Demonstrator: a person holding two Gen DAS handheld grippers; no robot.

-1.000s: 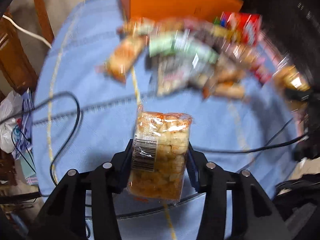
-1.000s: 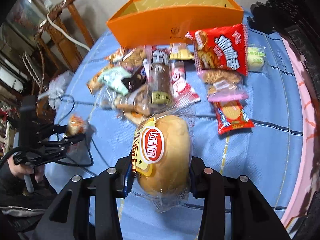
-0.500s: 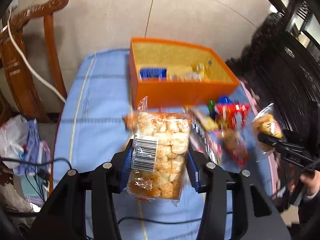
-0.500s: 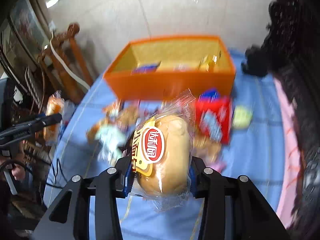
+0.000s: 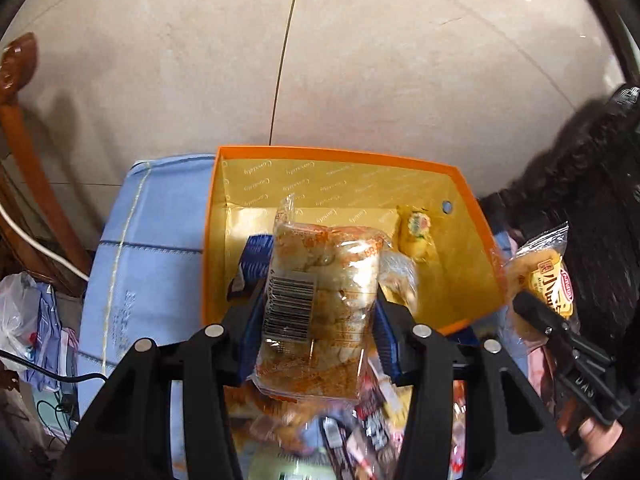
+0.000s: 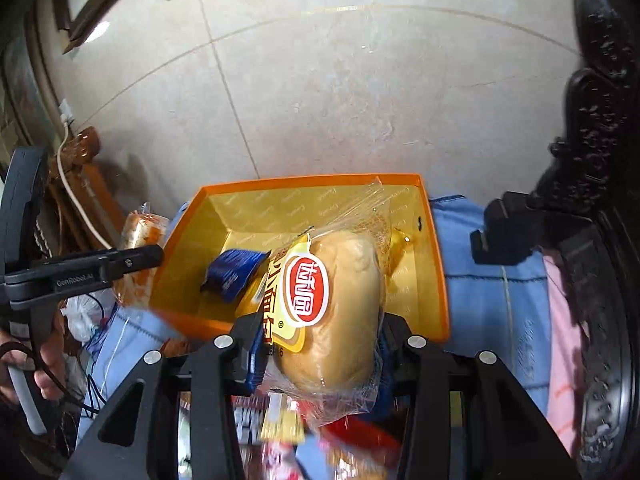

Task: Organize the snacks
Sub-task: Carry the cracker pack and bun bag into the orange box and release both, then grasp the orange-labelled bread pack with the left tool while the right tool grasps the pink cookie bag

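Observation:
My left gripper is shut on a clear bag of orange rice crackers and holds it just before the near wall of the orange box. My right gripper is shut on a wrapped bread bun with a red oval label, held over the near wall of the same orange box. Inside the box lie a blue packet and a small yellow snack. Each gripper shows in the other's view: the right with its bun, the left with its crackers.
Several loose snack packs lie on the blue tablecloth under both grippers. A wooden chair with a white cable stands at the left. Dark carved furniture stands at the right. Tiled floor lies beyond the table.
Both grippers have moved forward over the snack pile toward the orange box, each still holding its snack. The box now fills the middle of both views.

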